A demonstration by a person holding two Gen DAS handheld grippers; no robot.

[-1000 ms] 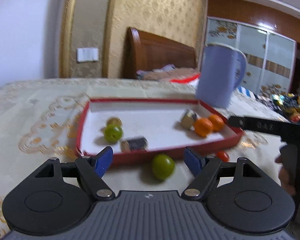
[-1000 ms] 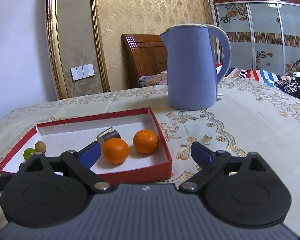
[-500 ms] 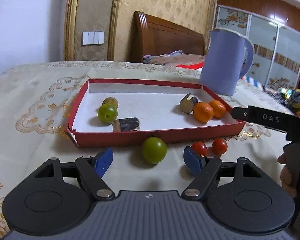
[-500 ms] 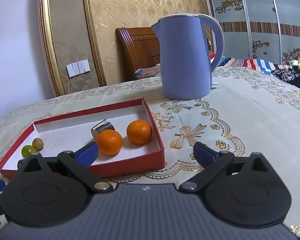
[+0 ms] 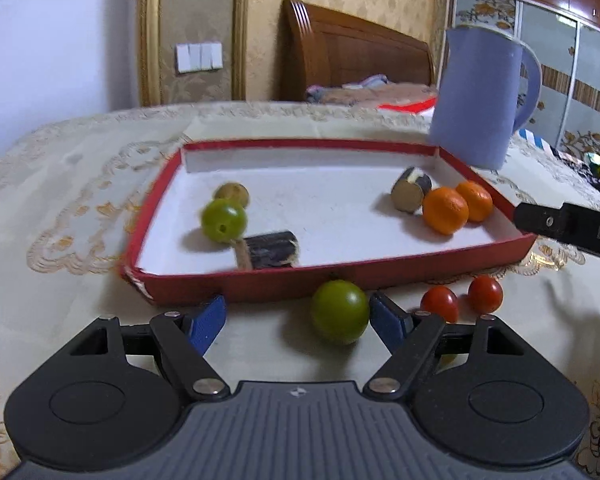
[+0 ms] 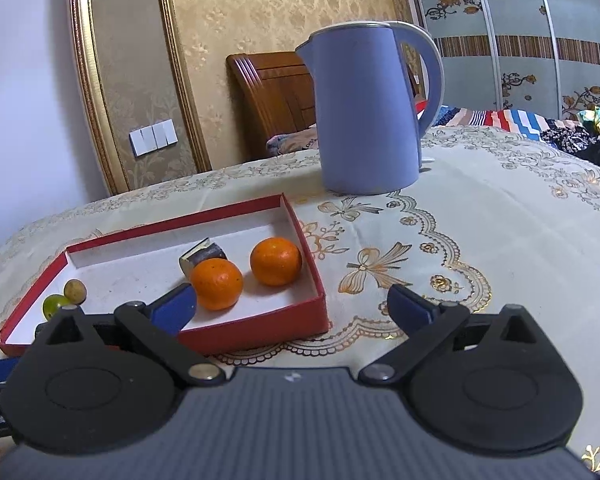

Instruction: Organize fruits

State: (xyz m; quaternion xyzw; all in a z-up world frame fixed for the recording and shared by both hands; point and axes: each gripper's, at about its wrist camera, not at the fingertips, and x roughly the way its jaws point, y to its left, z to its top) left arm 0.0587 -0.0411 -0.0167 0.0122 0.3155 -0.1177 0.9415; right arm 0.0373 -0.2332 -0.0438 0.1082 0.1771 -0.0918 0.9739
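A red box tray point(image 5: 380, 273) with a white floor holds a green fruit point(image 5: 223, 219), a small brown fruit point(image 5: 232, 193), two oranges point(image 5: 445, 210), and two dark cut stalk pieces point(image 5: 274, 249). In front of the tray on the cloth lie a green fruit point(image 5: 340, 312) and two red tomatoes point(image 5: 440, 303). My left gripper point(image 5: 298, 320) is open, with the loose green fruit between its fingers, close to the right one. My right gripper point(image 6: 294, 306) is open and empty over the tray's point(image 6: 260, 326) near right corner, by the oranges point(image 6: 217, 283).
A tall blue kettle point(image 6: 366, 110) stands behind the tray's right end; it also shows in the left wrist view point(image 5: 478, 96). The right gripper's black body point(image 5: 572, 226) reaches in at the right of the left wrist view. An embroidered cloth point(image 6: 480, 240) covers the table.
My left gripper has come closer to the loose green fruit, which now lies between its fingers. My right gripper has shifted a little; the tray contents have not moved.
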